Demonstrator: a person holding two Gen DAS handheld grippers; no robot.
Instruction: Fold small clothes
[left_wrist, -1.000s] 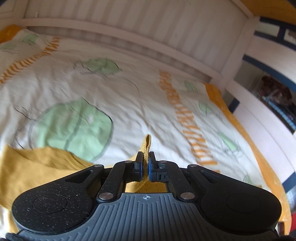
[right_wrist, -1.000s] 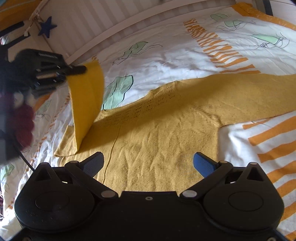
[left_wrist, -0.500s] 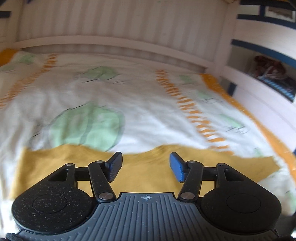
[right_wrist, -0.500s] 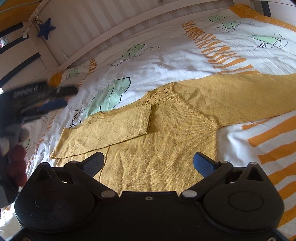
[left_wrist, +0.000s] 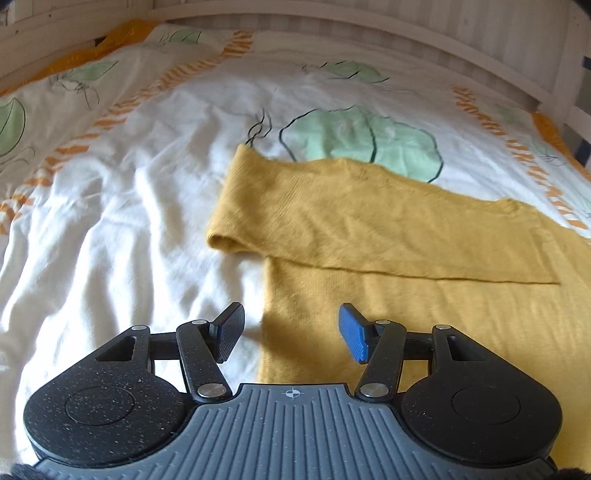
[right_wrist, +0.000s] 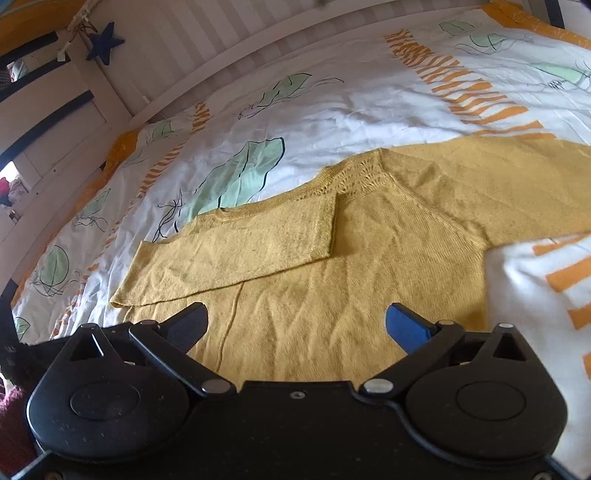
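Note:
A small mustard-yellow knit sweater (right_wrist: 332, 295) lies flat on the bed. Its left sleeve (right_wrist: 236, 254) is folded across the chest; the other sleeve (right_wrist: 498, 188) stretches out to the right. In the left wrist view the sweater (left_wrist: 461, 317) fills the right half, with the folded sleeve (left_wrist: 332, 221) on top. My left gripper (left_wrist: 291, 332) is open and empty, hovering over the sweater's left side edge. My right gripper (right_wrist: 295, 328) is open and empty above the sweater's lower body.
The bed cover (left_wrist: 129, 221) is white with green leaves and orange stripes, and wrinkled. A white slatted bed rail (right_wrist: 258, 48) runs along the far side. A blue star (right_wrist: 105, 46) hangs at the back left. White shelving (right_wrist: 44, 122) stands left.
My left gripper let go of the sleeve, which now lies folded over the chest. It opened and pulled back left to the sweater's side edge. The right gripper stayed open and nearly still.

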